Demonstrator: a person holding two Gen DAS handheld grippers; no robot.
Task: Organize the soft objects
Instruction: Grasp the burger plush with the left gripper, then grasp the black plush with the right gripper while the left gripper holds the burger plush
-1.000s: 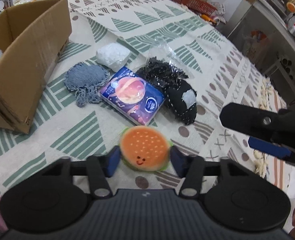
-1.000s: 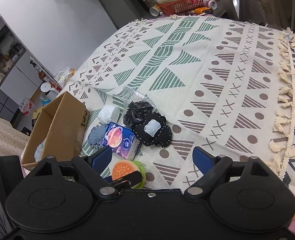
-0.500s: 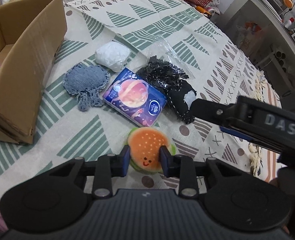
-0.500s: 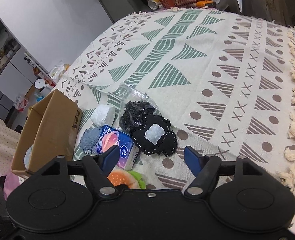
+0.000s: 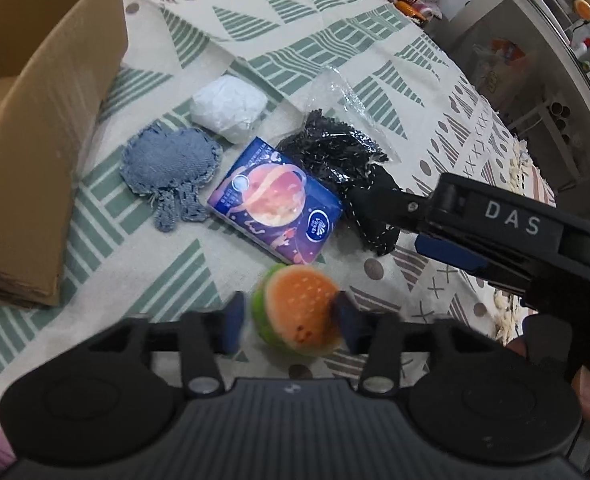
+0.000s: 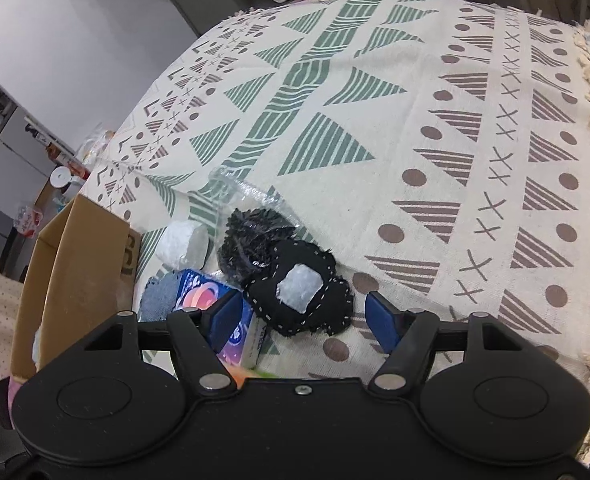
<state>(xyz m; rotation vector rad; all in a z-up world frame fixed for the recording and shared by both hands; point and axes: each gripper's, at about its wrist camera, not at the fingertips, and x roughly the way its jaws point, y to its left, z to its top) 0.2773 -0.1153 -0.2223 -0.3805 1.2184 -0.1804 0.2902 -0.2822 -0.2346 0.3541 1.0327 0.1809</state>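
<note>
Burger plush (image 5: 301, 312), orange bun, green rim, blurred

Even indoor light, soft shadows, fisheye-bent edges, burger toy (image 5: 301, 310) motion-blurred, glare on plastic bag (image 5: 345, 94)

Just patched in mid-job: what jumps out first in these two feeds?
The orange burger plush sits pinched in the left tool, blurred, just above the patterned cloth. The right tool hangs open over the black patched pouch. A cardboard box stands at far left.
</note>
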